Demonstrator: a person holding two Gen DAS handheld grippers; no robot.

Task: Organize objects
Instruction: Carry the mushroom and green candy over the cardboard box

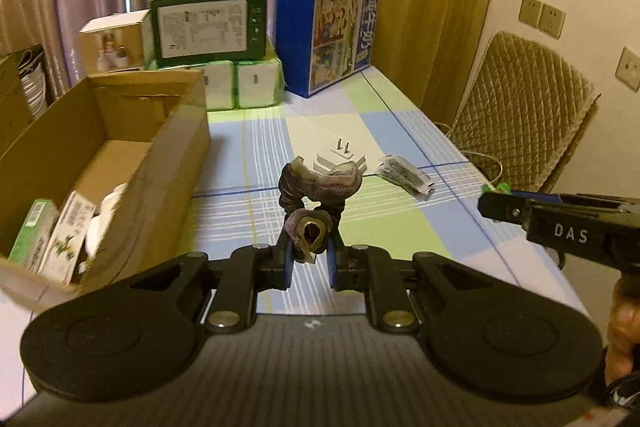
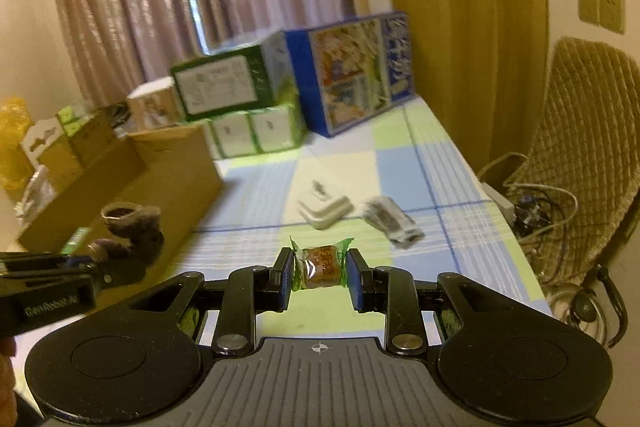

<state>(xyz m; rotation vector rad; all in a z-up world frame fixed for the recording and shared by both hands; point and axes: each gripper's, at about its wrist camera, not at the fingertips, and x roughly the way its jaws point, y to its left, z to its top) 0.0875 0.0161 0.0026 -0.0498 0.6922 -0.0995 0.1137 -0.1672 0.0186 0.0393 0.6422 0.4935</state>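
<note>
The left hand-held gripper is clamped on a pair of small purple furry boots, held above the desk near the open cardboard box at its left edge. The right hand-held gripper pinches a green-wrapped snack cake over the desk's near part. Beyond lie a white plug adapter and a clear packet. Cartons crowd the far edge. The box's contents are partly hidden by its wall.

Table covered by checked cloth; carried on it: open cardboard box, white plug adapter, dark sachet, stacked cartons at the back.
</note>
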